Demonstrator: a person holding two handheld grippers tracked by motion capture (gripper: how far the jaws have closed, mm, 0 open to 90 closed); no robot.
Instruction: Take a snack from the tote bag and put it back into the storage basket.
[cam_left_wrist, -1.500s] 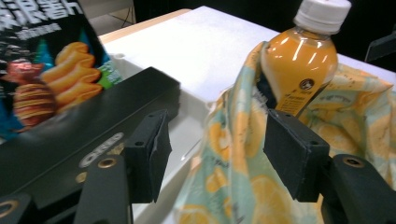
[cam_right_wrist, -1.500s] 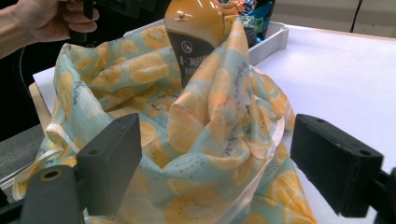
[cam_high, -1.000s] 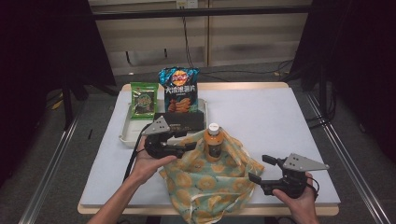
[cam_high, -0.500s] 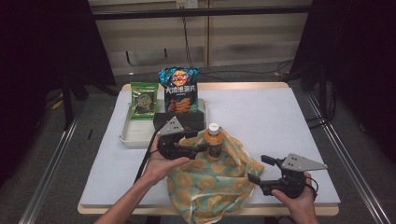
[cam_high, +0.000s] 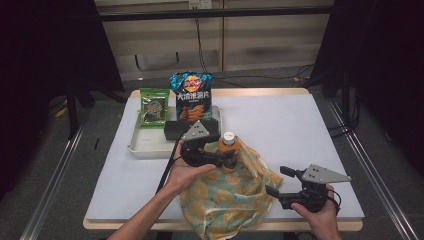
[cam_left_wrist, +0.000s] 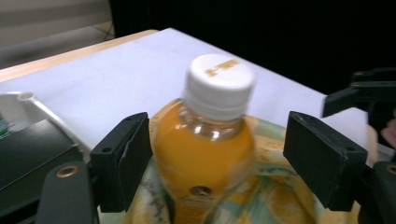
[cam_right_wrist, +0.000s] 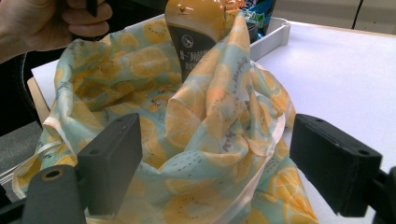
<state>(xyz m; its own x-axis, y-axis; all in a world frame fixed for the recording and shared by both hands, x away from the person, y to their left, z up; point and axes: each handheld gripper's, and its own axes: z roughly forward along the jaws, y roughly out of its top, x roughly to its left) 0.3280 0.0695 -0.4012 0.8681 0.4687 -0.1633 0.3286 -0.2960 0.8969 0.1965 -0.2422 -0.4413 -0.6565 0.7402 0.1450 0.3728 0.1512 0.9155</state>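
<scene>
Left tongs (cam_high: 231, 159): my jaws stand apart on either side of the clear plastic bottle of orange drink with a white cap (cam_high: 228, 152). In the left gripper view one pad (cam_left_wrist: 135, 158) sits just beside the bottle's shoulder and the other stands well off it. The jaws have just been opening; the bottle is between them but not pressed.
Right tongs (cam_high: 272, 191): jaws wide apart and holding nothing, resting near the right edge of the pale-green cloth bag printed with orange slices (cam_high: 235, 192).
Bottle position: upright, its lower half sunk in the bag's open mouth, its neck and cap above the cloth. The bag lies at the near middle of the white surface (cam_high: 300, 130).
Meaning for the work: I judge the bottle as delivered into the bag and the release under way. It looks to stand on its own among the folds, though the cloth gives it weak support.
Change since the earlier frames: my left tongs have travelled rightward to the bottle; bottle and bag lie as they did; my right tongs have not shifted.
Remaining items: the blue crisp packet (cam_high: 191, 97) and the green snack packet (cam_high: 153, 106) stand at the white tray (cam_high: 145, 145).
</scene>
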